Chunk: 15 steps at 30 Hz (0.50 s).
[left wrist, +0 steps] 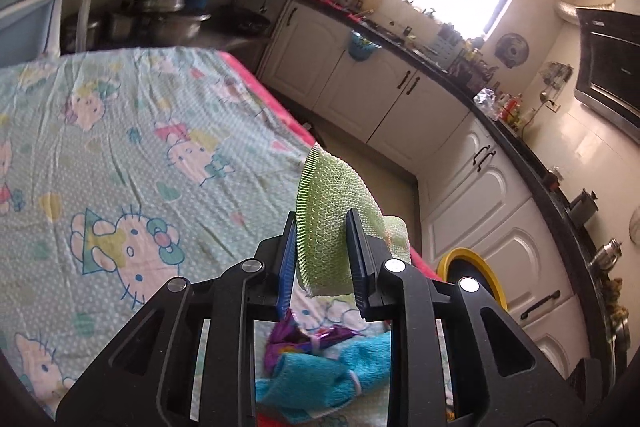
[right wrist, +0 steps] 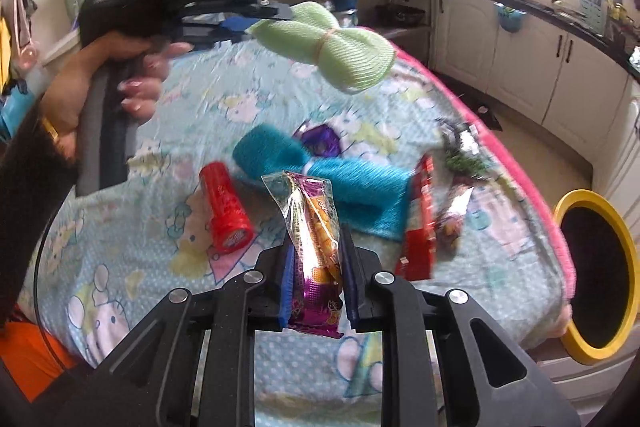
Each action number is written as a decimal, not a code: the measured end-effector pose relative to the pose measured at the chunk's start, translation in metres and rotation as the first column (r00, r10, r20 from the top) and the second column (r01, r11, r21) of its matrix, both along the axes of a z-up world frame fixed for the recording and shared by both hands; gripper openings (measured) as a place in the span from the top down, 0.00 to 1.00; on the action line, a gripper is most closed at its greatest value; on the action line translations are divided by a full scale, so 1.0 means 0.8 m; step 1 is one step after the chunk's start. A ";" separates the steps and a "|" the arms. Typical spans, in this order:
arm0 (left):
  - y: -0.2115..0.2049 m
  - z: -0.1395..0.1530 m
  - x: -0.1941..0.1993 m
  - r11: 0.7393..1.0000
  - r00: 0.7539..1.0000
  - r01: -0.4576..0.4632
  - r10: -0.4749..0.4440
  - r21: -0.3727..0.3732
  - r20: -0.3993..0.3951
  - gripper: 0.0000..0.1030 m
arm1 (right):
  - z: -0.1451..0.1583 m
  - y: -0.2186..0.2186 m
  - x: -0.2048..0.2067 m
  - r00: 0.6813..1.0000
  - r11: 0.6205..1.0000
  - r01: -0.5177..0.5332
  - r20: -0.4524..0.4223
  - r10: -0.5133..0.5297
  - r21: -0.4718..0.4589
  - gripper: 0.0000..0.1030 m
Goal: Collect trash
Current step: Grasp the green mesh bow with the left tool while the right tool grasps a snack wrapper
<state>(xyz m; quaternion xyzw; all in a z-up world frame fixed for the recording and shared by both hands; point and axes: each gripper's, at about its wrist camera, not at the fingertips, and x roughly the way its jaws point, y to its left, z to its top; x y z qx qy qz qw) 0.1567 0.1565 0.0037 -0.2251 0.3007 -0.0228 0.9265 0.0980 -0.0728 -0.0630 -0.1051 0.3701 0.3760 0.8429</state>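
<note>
Closest up, the right tongs [right wrist: 316,259] are clenched on a crinkly purple-and-orange snack wrapper with a clear plastic end [right wrist: 316,239], which stands upright between the blue pads, lifted clear of the bench [right wrist: 132,227] below. That bench is covered in a pale blue cartoon-cat cloth with a pink edge.

Over on the other side, the left tongs [left wrist: 322,231] are grasping a light green mesh scrubber tied in the middle with a rubber band [left wrist: 324,215]. From the right wrist view you can see it hanging in the air above the cloth, pinched at one end, with the person's hand [right wrist: 100,75] wrapped round the black handle.

Stuff lying on the cloth:
- a red plastic cylinder with a printed cap [right wrist: 226,211], on its side, left of the held wrapper
- a teal knitted cloth bundled with a white band [right wrist: 340,187], just behind the wrapper
- a shiny purple wrapper [right wrist: 320,141], tucked against the far side of the teal cloth
- a long red packet [right wrist: 420,223], touching the teal cloth's right end
- a few more crumpled foil scraps near the pink edge, too blurred to make out

Off the right side of the bench, lower down, sits a round black bin with a yellow rim [right wrist: 600,267], its mouth tipped toward the camera. White kitchen cabinets [left wrist: 360,87] run behind it.
</note>
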 end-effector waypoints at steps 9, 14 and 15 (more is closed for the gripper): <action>-0.053 0.048 -0.006 0.995 0.994 0.069 -0.073 0.066 0.076 0.83 | 0.039 -0.049 0.018 0.995 0.995 0.085 0.055 -0.088 0.055 0.81; -0.080 0.067 -0.004 0.989 0.988 0.099 -0.110 0.105 0.104 0.83 | 0.056 -0.079 0.024 0.986 0.987 0.137 0.083 -0.144 0.082 0.81; -0.085 0.070 -0.004 0.988 0.987 0.104 -0.116 0.116 0.109 0.83 | 0.059 -0.084 0.025 0.984 0.986 0.146 0.089 -0.153 0.086 0.81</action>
